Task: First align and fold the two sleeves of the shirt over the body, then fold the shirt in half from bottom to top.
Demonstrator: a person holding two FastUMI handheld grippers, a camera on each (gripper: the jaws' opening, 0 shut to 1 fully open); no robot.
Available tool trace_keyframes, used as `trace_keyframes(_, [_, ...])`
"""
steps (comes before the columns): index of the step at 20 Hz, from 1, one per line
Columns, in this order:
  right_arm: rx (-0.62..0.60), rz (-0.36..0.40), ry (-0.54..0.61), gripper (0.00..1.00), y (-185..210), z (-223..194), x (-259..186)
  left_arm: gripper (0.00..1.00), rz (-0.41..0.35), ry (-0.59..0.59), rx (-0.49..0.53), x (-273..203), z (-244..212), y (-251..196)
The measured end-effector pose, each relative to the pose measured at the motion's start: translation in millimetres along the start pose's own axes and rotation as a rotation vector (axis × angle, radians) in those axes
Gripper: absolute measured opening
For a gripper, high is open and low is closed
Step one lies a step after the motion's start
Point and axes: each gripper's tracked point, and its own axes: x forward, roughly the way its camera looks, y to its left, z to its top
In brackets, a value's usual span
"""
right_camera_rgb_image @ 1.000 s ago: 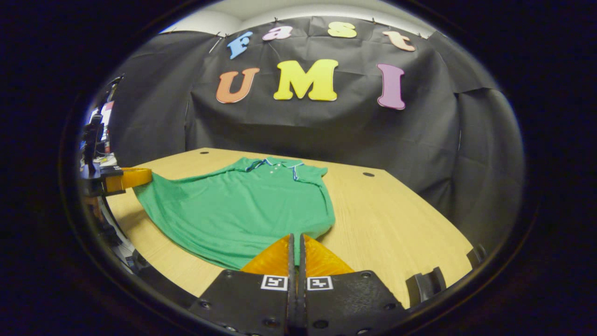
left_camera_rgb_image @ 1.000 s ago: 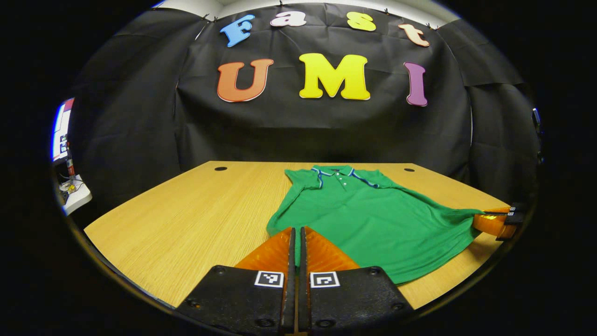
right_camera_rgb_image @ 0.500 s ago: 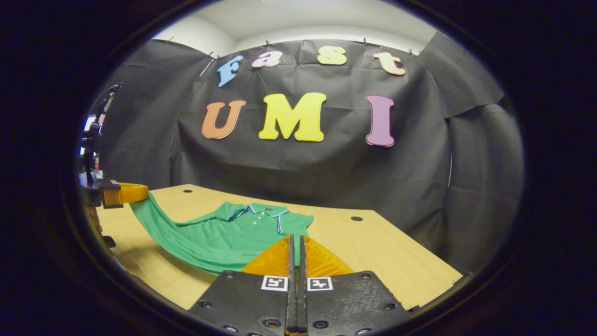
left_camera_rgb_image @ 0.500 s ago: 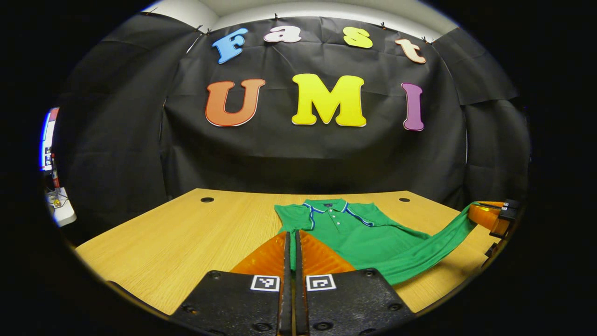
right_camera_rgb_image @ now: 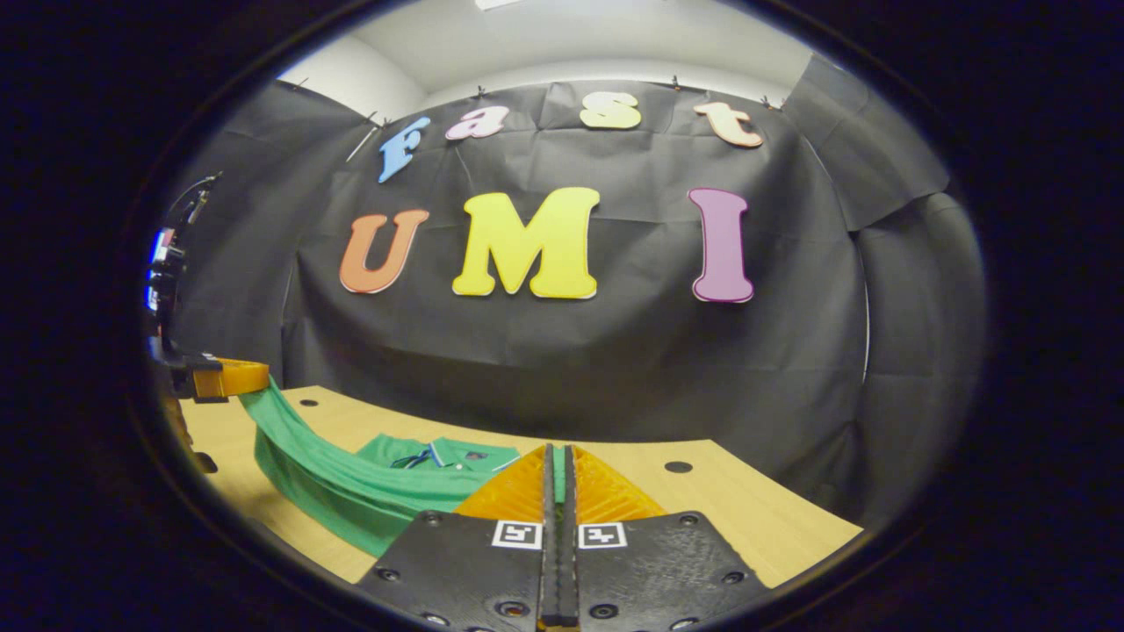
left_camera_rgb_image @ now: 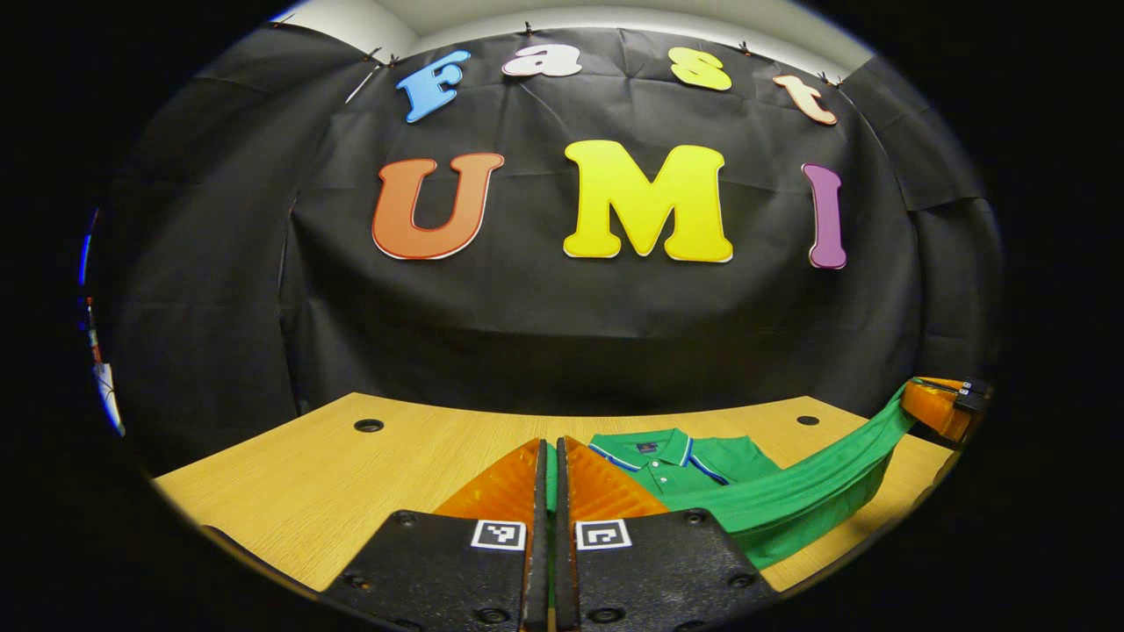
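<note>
A green polo shirt (left_camera_rgb_image: 694, 465) with a blue-and-white trimmed collar lies on the wooden table (left_camera_rgb_image: 351, 474), collar end towards the wall. Its bottom hem is lifted off the table and stretched between both grippers. My left gripper (left_camera_rgb_image: 551, 456) is shut on one hem corner, a strip of green cloth showing between its fingers. In the right gripper view, my right gripper (right_camera_rgb_image: 558, 461) is shut on the other hem corner of the shirt (right_camera_rgb_image: 351, 487). Each gripper shows in the other's view, the right one (left_camera_rgb_image: 944, 405) at the far right and the left one (right_camera_rgb_image: 219, 377) at the far left.
The table (right_camera_rgb_image: 746, 518) has small round cable holes near its back edge (left_camera_rgb_image: 368, 426) (right_camera_rgb_image: 677, 467). The black cloth wall stands close behind it. Bare wood lies to the left of the shirt in the left gripper view.
Both grippers have lifted the hem and carried it forward towards the collar. The lower half of the shirt has come off the table and now hangs as a band between them.
</note>
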Motion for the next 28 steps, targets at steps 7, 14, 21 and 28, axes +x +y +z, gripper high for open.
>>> trace_keyframes(7, [0.137, -0.029, 0.121, 0.00, -7, -46, 159, 0.09, 0.009, 0.057, -0.035, 139, -21, 3])
trace_keyframes(14, [0.119, -0.060, 0.169, 0.00, -22, -80, 275, 0.09, -0.015, 0.107, -0.028, 255, -57, 7])
trace_keyframes(21, [0.052, -0.086, 0.225, 0.00, -28, -113, 308, 0.09, -0.042, 0.140, 0.022, 299, -76, -7])
trace_keyframes(28, [0.079, -0.132, 0.146, 0.91, -51, -90, 279, 1.00, 0.038, 0.100, 0.140, 276, -54, 15])
